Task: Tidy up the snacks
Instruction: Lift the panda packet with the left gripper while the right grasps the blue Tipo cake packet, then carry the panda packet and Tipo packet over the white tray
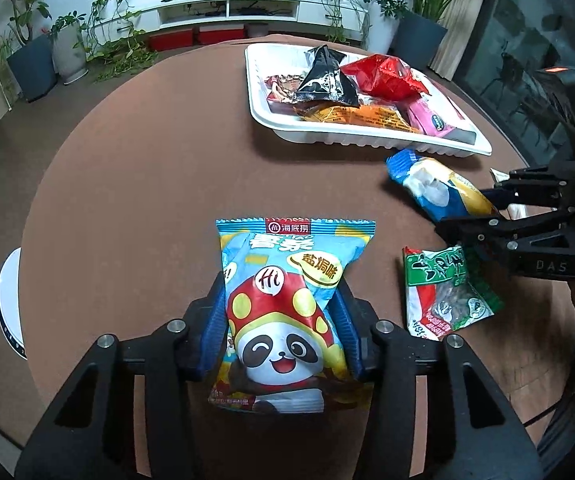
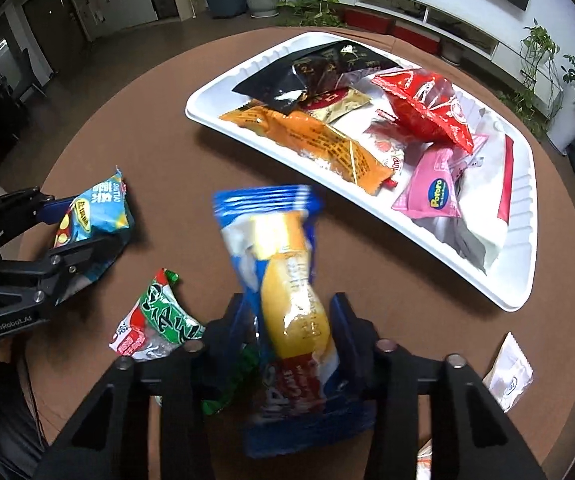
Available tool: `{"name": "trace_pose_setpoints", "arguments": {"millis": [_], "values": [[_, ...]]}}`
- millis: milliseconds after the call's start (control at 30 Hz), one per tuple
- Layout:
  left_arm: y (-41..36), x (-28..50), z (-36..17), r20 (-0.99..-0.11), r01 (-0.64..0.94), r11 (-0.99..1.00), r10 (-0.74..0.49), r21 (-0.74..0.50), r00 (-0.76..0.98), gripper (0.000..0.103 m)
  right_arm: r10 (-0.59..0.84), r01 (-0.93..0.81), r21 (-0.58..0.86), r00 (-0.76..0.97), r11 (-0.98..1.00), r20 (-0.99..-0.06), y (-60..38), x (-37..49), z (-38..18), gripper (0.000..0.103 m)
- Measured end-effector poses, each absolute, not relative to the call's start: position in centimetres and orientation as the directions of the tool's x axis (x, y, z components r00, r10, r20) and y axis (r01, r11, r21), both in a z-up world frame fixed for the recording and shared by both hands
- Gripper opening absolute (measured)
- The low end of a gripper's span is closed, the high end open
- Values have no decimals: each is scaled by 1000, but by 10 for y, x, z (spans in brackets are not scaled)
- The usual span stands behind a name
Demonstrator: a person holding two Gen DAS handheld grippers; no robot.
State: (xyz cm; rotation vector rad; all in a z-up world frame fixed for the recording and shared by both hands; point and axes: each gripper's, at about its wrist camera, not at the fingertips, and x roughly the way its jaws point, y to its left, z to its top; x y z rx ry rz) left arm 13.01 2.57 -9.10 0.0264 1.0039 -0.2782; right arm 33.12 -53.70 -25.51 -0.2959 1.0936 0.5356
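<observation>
Presently, from the left wrist view, I judge the step in hand to be the pick-up of two loose packets for transfer to the white plastic tray (image 1: 371, 140), which already carries several wrappers at the far side of the round brown table (image 1: 135, 168). My left gripper (image 1: 283, 316) has its blue pads pressed against both flanks of the light-blue panda-printed snack bag (image 1: 287, 312), which lies flat on the table between them, creased at the waist. A green-and-red crinkled packet (image 1: 443, 292) lies just beside it, unheld. From the right wrist view, my right gripper (image 2: 295, 324) grips the blue-and-yellow plastic snack pack (image 2: 283, 280) near its lower half; the pack points toward the tray and appears slightly blurred. A small white sachet (image 2: 507, 372) rests near the table edge, well apart from the tray. The next move, in my judgement, calls for lifting both packets clear and carrying them over the tray rim without disturbing the pile there.
</observation>
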Motion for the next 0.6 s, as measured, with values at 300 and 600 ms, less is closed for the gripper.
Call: {"name": "trace_pose_setpoints", "arguments": {"millis": [300, 600], "values": [[26, 129, -89, -826, 240, 962, -241, -132, 509, 40, 326, -480, 123, 367, 869, -871, -555, 303, -252, 28], [26, 127, -83, -808, 237, 954, -283, -183, 516, 39, 426, -361, 274, 458, 891, -781, -597, 275, -226, 28]]}}
